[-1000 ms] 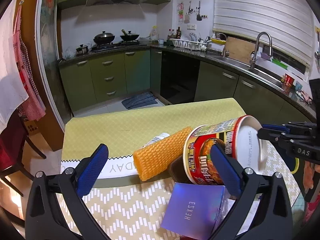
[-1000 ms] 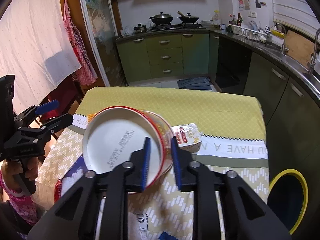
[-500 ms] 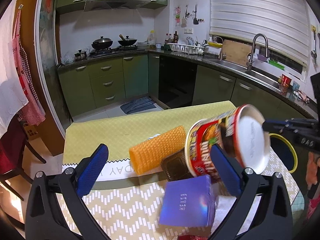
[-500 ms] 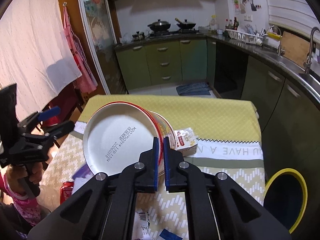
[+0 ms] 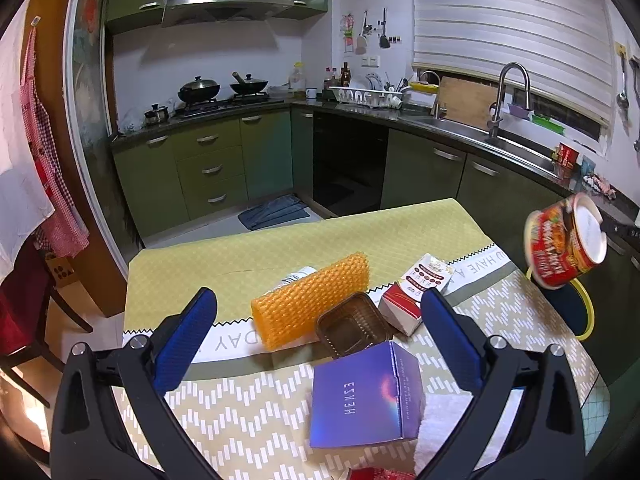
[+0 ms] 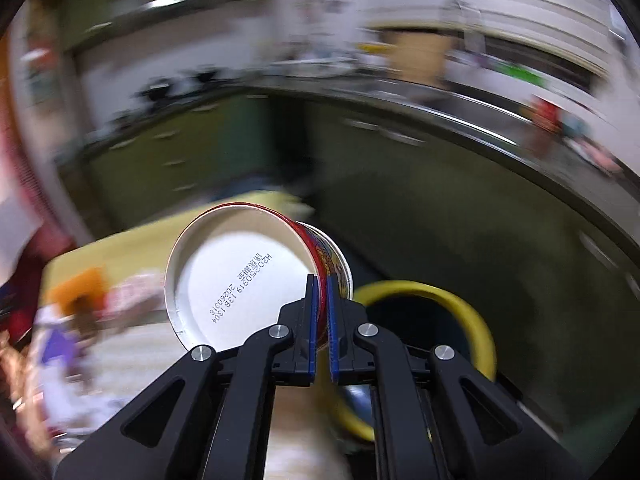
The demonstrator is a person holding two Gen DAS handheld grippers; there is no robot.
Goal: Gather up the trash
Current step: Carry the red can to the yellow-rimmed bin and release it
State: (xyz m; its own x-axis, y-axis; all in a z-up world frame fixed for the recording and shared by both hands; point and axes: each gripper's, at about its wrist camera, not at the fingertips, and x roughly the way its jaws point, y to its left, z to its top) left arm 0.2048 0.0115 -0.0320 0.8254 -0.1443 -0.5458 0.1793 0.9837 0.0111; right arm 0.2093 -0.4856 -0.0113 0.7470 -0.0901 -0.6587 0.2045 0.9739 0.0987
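- Noodle cup (image 6: pixel 256 272) is in the air off the surface's (image 5: pixel 360 236) edge, tilted, base toward the right camera, above the yellow-rimmed bin (image 6: pixel 476 320).
- Right gripper (image 6: pixel 322 300) has its fingers clamped on the cup's bottom rim.
- Left gripper (image 5: pixel 320 328) hangs with fingers spread wide, empty, over the purple box (image 5: pixel 366 396), orange wrap (image 5: pixel 312 300) and carton (image 5: pixel 416 292).

The table (image 5: pixel 248 256) wears a yellow-green patterned cloth. On it lie an orange bubble-wrap roll (image 5: pixel 312 300), a brown plastic tray (image 5: pixel 352 330), a red-and-white carton (image 5: pixel 416 292) and a purple box (image 5: pixel 366 396), close together.
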